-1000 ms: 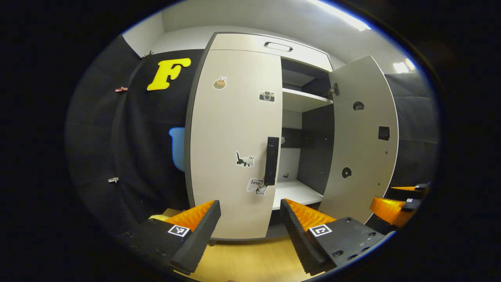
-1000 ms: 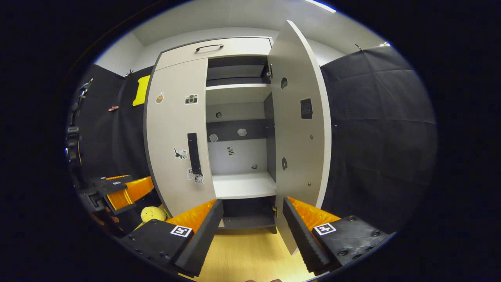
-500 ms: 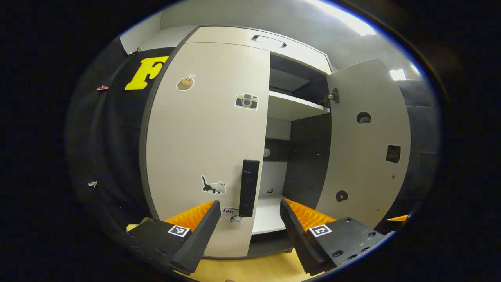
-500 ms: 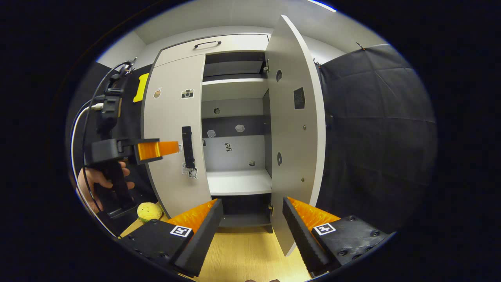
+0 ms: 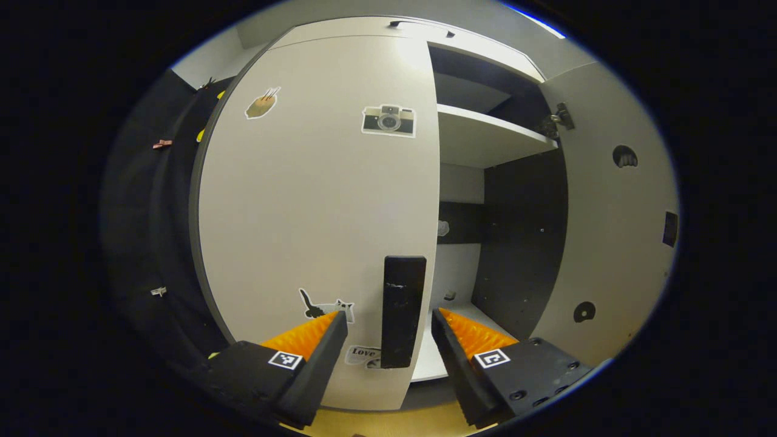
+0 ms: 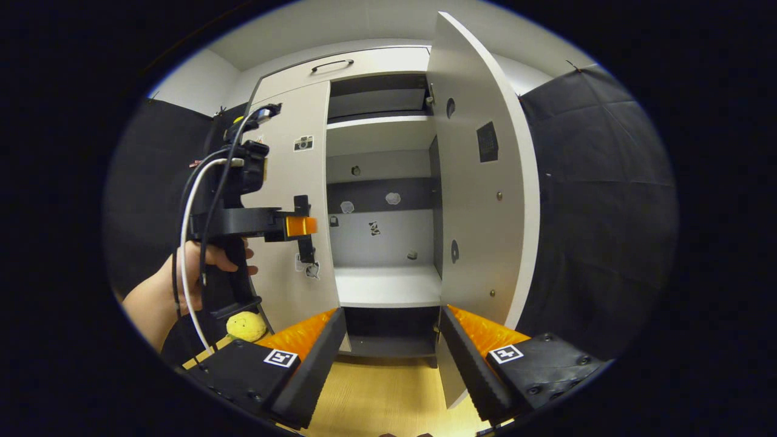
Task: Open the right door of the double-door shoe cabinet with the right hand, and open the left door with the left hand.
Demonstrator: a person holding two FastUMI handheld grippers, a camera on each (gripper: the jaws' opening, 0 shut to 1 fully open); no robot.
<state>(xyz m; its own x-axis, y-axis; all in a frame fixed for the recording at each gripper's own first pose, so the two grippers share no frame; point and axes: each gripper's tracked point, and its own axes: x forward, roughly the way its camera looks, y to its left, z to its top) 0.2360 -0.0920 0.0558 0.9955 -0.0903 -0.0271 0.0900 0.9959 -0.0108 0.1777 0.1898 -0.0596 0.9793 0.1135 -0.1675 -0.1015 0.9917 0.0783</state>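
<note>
Pale wood flooring (image 6: 370,400) runs under our shoe cabinet (image 6: 376,182): right door (image 6: 479,200) swung out, left door (image 5: 315,200) closed, its upright handle (image 5: 400,315) between our spread left tongs (image 5: 388,331); right tongs (image 6: 391,340) spread, empty.

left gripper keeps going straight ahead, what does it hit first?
Most likely the black handle on the closed left door: it stands between the open left gripper fingers, dead ahead. The remaining gap is hard to judge.

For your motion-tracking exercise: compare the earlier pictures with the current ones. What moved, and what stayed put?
The left tongs moved forward to the left door's black handle, which now stands between their open fingers, not gripped. The right door stayed open, the left door shut, and the right tongs open.
</note>
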